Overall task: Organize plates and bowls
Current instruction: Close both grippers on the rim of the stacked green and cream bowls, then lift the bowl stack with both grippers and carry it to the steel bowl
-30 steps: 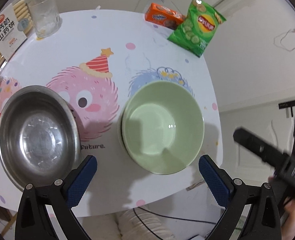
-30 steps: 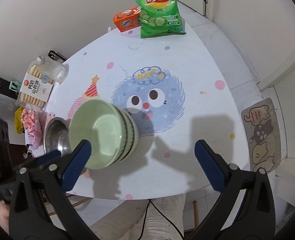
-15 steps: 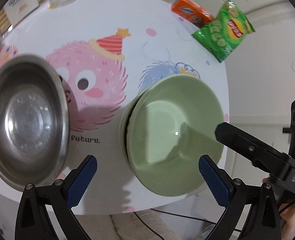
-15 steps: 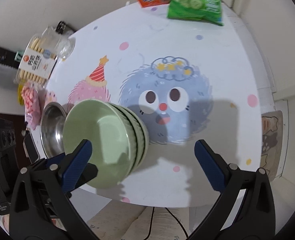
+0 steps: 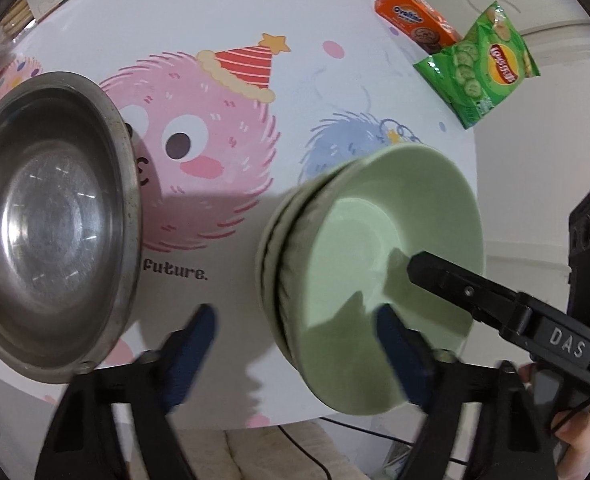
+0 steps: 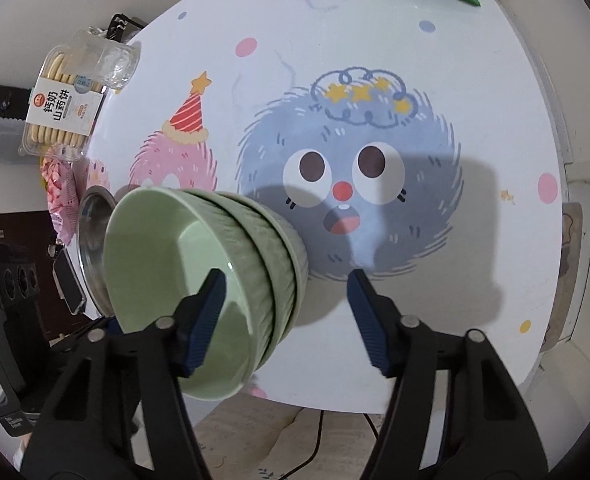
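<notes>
Meanwhile, the green bowls (image 5: pixel 375 280) sat nested in a stack on the table (image 5: pixel 295 20), near its front edge, with the steel bowl (image 5: pixel 47 216) just to their left on the same cloth. The left gripper (image 5: pixel 295 344) pointed steeply down at the stack's near rim: its jaws had just been closing and stood partly apart, one blue pad inside the top bowl and the other outside the stack's left wall, neither seen pressing on it. The right gripper (image 6: pixel 285 312) came at the stack from the other side; its jaws had also just been closing, and were about half apart, the left pad inside the top bowl and the right pad out over bare cloth beside the stack, with the bowls' right wall between them but no clear squeeze on it. Farther back lay a chip bag (image 5: pixel 483 64), an orange box (image 5: pixel 415 20), a biscuit tray (image 6: pixel 63 100) and a glass (image 6: pixel 115 60).
</notes>
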Available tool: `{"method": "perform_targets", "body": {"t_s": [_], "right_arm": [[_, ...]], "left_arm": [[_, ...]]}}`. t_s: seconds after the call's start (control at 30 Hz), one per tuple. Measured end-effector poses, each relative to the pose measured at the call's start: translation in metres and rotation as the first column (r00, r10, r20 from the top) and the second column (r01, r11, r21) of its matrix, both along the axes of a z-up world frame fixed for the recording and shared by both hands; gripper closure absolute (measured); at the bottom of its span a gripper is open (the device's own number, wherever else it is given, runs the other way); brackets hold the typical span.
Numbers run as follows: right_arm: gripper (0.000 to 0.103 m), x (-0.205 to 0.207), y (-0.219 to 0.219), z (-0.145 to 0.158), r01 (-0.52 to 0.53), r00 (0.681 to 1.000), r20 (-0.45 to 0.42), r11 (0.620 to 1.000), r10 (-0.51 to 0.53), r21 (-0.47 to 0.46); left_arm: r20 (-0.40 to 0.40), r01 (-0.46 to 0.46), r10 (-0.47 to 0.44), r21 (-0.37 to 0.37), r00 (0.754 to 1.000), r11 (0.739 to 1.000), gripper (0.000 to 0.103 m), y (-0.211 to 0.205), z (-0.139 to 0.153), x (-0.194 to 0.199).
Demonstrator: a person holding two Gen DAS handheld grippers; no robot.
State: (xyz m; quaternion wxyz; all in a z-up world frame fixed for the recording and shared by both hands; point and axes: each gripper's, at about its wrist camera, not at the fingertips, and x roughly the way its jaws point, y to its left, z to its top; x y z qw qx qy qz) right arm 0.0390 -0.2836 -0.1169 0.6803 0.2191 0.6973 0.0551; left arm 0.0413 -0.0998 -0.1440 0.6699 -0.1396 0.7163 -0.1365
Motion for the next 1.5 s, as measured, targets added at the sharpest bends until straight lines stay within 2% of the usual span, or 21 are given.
{"method": "perform_targets", "body": {"t_s": [0.03,0.13,0.2,0.27,0.43,0.57,0.67,0.7,0.87,1.0,1.5], "right_arm": [[0.044,0.0,0.001,-0.001,-0.001,1.0,-0.001,1.0,0.001,0.004],[0.049,0.001,0.003,-0.003,-0.011,1.0,-0.007,1.0,0.011,0.0],[0.056,0.001,0.004,-0.005,-0.01,1.0,-0.016,1.0,0.01,-0.015],[0.063,0.001,0.004,-0.008,-0.003,1.0,-0.031,1.0,0.003,-0.009],[0.064,-0.001,0.0,-0.01,0.033,0.998,-0.052,0.999,-0.034,-0.022],[0.064,-0.002,0.0,-0.013,0.049,0.997,-0.058,0.999,-0.049,0.011],[0.067,-0.002,0.004,-0.014,0.033,0.998,-0.056,0.999,-0.031,0.031],[0.071,-0.002,0.005,-0.014,0.03,0.998,-0.057,0.999,-0.028,0.036],[0.078,0.0,0.005,-0.011,0.022,0.998,-0.058,0.999,-0.021,0.025],[0.079,0.001,0.007,-0.01,0.004,0.998,-0.06,1.0,-0.004,0.007],[0.078,0.002,0.012,-0.009,-0.038,0.997,-0.063,0.999,0.037,-0.017]], "left_arm": [[-0.009,-0.001,0.001,-0.002,1.0,1.0,0.034,0.0,-0.003,0.001],[-0.032,0.001,-0.002,-0.017,1.0,1.0,0.035,-0.001,-0.01,0.002],[-0.038,0.002,-0.003,-0.022,0.999,1.0,0.035,-0.001,-0.013,0.002],[-0.043,0.004,-0.005,-0.022,0.999,1.0,0.043,-0.001,-0.016,0.002],[-0.038,-0.008,0.006,-0.06,0.999,0.998,0.053,-0.001,-0.014,0.007],[-0.049,-0.018,0.014,-0.072,0.999,0.997,0.054,0.002,-0.015,0.01],[-0.06,-0.05,0.045,-0.082,0.997,0.995,0.06,0.009,-0.014,0.011],[-0.065,-0.058,0.052,-0.085,0.996,0.995,0.061,0.011,-0.014,0.011],[-0.057,-0.051,0.047,-0.064,0.997,0.997,0.071,0.013,-0.008,0.014],[-0.055,-0.059,0.055,-0.061,0.997,0.996,0.078,0.018,-0.007,0.015],[-0.053,-0.066,0.063,-0.054,0.997,0.996,0.078,0.016,-0.007,0.014]]}}
